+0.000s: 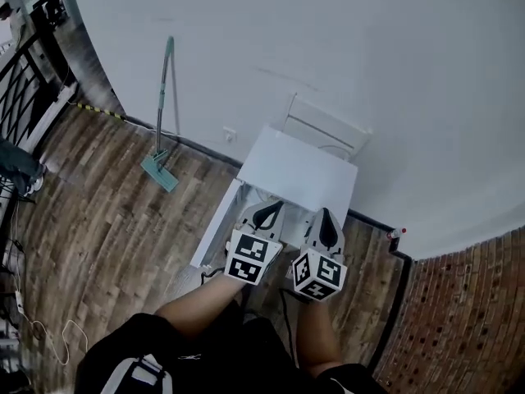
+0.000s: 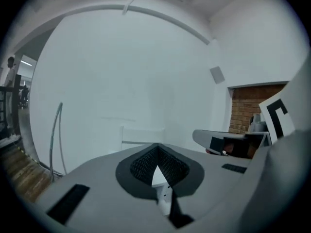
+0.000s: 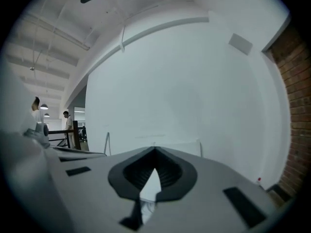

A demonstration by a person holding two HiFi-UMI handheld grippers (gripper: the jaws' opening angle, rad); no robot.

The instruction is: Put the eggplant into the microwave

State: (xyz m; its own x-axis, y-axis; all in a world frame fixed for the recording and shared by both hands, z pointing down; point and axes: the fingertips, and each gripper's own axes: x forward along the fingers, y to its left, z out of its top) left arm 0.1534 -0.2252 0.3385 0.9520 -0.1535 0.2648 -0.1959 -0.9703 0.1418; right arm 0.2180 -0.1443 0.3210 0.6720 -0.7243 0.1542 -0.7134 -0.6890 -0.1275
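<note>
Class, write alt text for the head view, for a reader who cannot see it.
Seen from above, a person holds the left gripper and right gripper side by side, both shut and empty, in front of a white table against a white wall. A mop leans on the wall at left, on a wooden floor.

Soft even light, fisheye edge distort.

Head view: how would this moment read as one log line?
left gripper: shut, empty | right gripper: shut, empty | both side by side by white table | eggplant, microwave: not in view
</note>
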